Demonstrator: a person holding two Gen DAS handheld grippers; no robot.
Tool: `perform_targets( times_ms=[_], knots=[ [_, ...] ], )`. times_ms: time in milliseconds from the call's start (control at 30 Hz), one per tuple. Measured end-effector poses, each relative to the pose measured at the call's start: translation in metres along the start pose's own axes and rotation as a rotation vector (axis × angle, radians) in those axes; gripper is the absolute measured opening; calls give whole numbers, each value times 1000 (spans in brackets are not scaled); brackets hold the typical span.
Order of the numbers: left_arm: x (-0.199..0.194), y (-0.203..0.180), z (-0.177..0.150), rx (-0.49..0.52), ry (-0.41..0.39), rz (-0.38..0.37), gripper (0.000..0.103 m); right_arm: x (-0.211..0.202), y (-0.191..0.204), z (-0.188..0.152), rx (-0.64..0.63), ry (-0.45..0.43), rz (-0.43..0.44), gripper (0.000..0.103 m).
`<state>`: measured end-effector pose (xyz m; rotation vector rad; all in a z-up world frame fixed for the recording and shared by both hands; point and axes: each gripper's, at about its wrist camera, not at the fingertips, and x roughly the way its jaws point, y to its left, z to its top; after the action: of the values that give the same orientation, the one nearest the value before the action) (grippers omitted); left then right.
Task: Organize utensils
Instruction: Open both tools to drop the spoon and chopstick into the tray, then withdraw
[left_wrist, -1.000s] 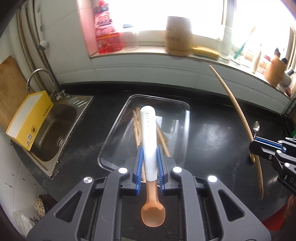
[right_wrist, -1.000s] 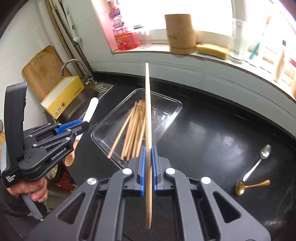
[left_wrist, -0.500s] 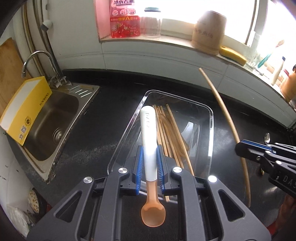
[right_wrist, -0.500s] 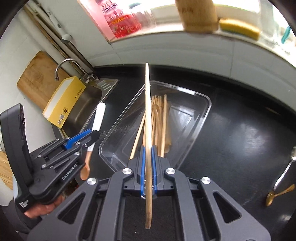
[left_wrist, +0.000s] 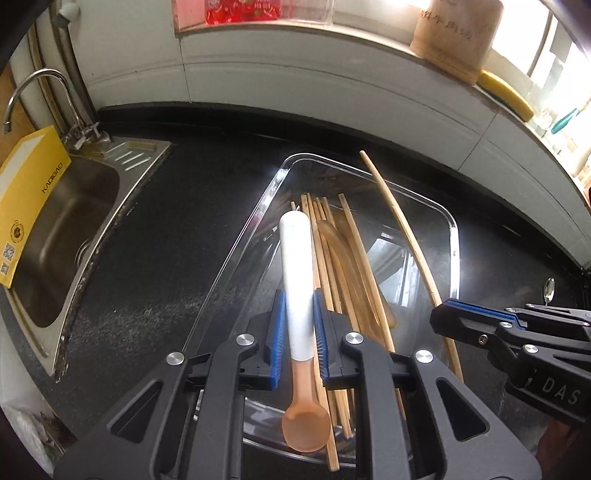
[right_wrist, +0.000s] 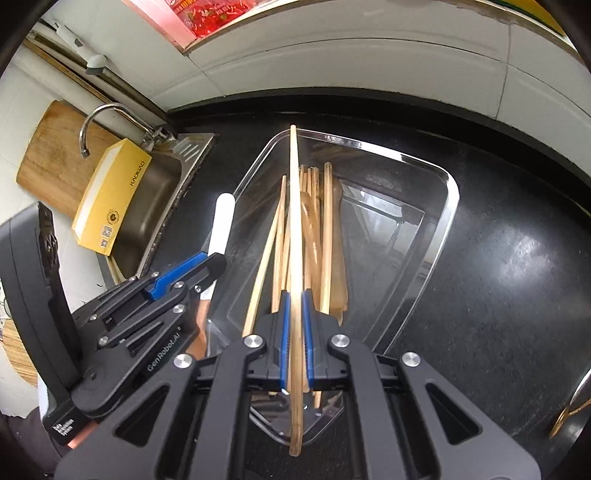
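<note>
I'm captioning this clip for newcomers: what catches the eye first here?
The left tongs grip a white-handled spoon over the clear tray, which already holds wooden chopsticks. Beside them, the right tongs clamp a single long chopstick above the same tray.

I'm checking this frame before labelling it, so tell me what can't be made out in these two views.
- Left wrist view: right gripper is cut off by the edge; its grip on the chopstick is hidden.
- Right wrist view: spoon bowl is mostly hidden behind the left gripper.
- Right wrist view: gold spoon is cut off by the edge.
</note>
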<state>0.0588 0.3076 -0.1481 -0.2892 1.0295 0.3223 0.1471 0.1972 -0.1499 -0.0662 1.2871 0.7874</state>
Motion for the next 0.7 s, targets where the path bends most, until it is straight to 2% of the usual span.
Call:
perform_targets(
  times_ms=[33, 67, 100, 133, 167, 200, 267, 433, 700],
  knots=[
    [3, 1, 2, -3, -1, -3, 15, 2, -2, 1, 4, 4, -16, 10],
    [5, 2, 3, -2, -2, -2, 15, 4, -7, 3, 20, 22, -16, 19],
    [5, 3, 4, -1, -3, -6, 18, 2, -12, 4, 42, 17, -16, 56],
    [5, 4, 6, 5, -7, -7, 23, -5, -17, 5, 62, -17, -25, 79],
    [3, 7, 7, 12, -5, 0, 59, -15, -21, 5, 68, -68, -29, 79],
    [0, 11, 9, 6, -10, 3, 97, -22, -23, 6, 61, -83, -20, 79],
    [-13, 16, 9, -6, -59, -7, 97, -33, -26, 7, 60, -110, -45, 79],
    [-33, 27, 8, -54, -92, 4, 97, -56, -34, 5, 79, -145, -44, 79],
    [-59, 15, 0, -23, -140, -1, 97, -92, -35, -28, 94, -198, -30, 79]
  ],
)
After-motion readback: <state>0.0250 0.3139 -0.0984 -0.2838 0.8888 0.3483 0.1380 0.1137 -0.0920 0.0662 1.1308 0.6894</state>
